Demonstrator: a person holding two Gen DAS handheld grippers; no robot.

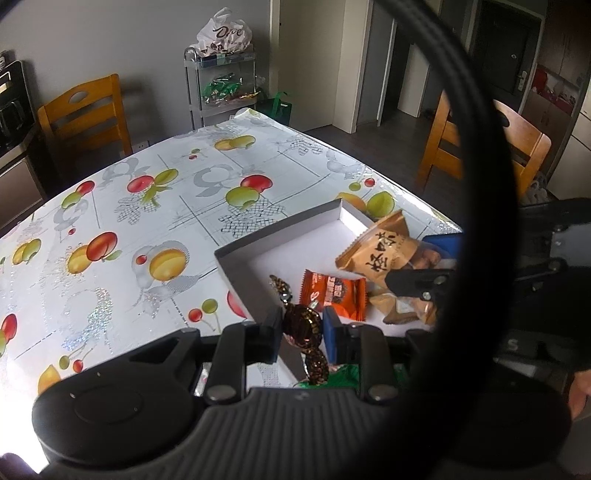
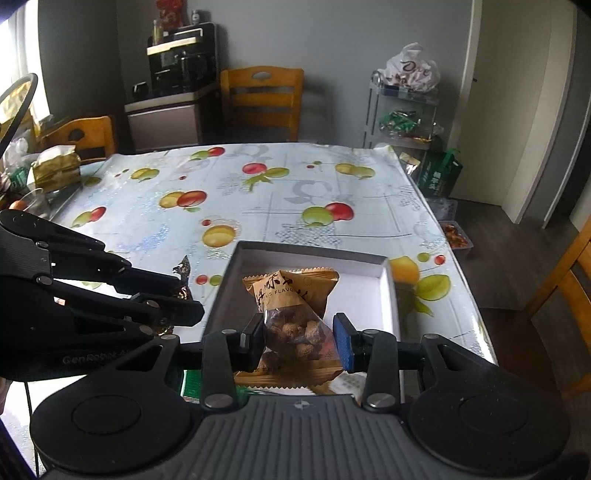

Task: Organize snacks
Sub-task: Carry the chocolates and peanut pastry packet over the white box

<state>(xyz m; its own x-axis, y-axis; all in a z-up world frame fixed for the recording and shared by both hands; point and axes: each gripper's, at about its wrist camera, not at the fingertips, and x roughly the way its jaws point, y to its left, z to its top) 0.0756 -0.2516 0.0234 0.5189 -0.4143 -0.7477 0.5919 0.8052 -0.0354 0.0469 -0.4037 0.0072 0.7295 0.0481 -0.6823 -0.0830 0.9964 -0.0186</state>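
One shallow grey box (image 2: 388,295), white inside, on the fruit-print tabletop (image 1: 147,206). One left gripper (image 1: 301,332), fingers closed on one brown twist-wrapped candy (image 1: 301,326) at the box's near corner. One right gripper (image 2: 299,338), fingers clamped on one tan snack pouch (image 2: 291,291) (printed "US FLAVO", remainder unreadable) above the box. One orange packet (image 1: 334,291) lies inside the box. One white bag (image 1: 223,35) marked "Dove" tops the wire rack (image 1: 192,88).

A table (image 2: 258,192) wears a glossy fruit-print cloth. A shallow grey box (image 2: 392,291) rests near its front edge. A gold packet (image 2: 55,168) and a glass (image 2: 33,201) sit far left.
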